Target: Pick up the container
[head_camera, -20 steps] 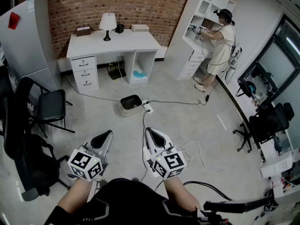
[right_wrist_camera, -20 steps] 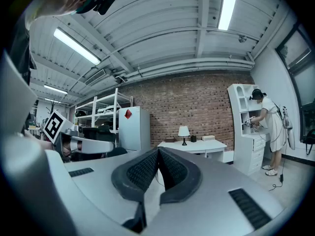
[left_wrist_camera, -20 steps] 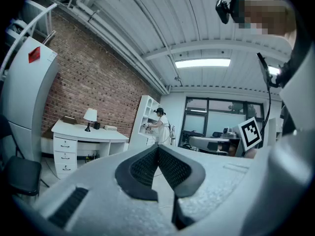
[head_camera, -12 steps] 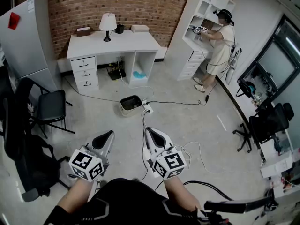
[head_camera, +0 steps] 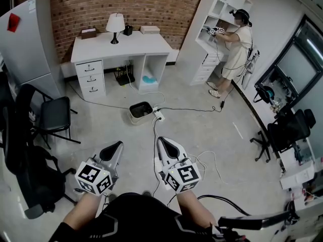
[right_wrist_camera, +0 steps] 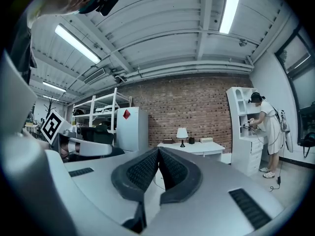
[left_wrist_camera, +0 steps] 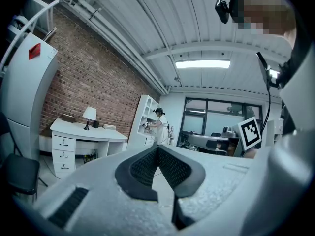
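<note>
Nothing is picked up yet: the left gripper (head_camera: 116, 145) and right gripper (head_camera: 163, 142) are both clenched empty, well apart from the bin (head_camera: 141, 110), probably the container

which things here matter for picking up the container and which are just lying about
For the job: white open-top floor container with dark inside; left gripper, shut, empty; right gripper, shut, empty.
Lying about: white shaded table lamp; black chair; white power strip; white three-drawer desk.
</note>
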`<state>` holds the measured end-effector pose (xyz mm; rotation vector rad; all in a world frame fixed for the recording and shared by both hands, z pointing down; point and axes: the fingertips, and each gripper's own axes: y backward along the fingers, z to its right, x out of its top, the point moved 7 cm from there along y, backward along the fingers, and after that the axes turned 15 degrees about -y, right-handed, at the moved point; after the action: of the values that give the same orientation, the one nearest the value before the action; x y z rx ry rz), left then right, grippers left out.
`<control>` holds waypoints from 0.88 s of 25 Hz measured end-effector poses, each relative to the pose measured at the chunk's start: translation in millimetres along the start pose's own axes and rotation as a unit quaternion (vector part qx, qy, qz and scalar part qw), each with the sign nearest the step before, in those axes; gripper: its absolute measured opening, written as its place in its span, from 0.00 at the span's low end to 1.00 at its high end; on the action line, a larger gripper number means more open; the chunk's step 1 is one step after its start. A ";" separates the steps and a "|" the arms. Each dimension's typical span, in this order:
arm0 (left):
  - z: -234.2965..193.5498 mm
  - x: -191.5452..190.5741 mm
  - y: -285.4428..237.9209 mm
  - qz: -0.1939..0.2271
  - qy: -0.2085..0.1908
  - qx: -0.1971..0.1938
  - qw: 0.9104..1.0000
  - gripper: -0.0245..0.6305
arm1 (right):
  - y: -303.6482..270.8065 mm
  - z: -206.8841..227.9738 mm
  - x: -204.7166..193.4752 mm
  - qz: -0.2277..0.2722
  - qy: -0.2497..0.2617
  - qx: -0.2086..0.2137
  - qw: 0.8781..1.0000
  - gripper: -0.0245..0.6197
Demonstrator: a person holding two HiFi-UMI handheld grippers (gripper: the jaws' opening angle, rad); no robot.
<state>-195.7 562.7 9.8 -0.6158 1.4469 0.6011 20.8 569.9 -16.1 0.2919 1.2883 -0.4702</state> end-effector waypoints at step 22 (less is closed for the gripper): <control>-69.1 -15.9 51.8 0.017 0.010 -0.037 0.999 0.05 | -38.1 -66.6 -26.9 -0.010 -0.013 -0.057 0.998 0.05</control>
<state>-281.7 550.7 22.5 -0.6581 1.4623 0.6792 -59.8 572.1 -5.7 0.1772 1.2889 -0.4146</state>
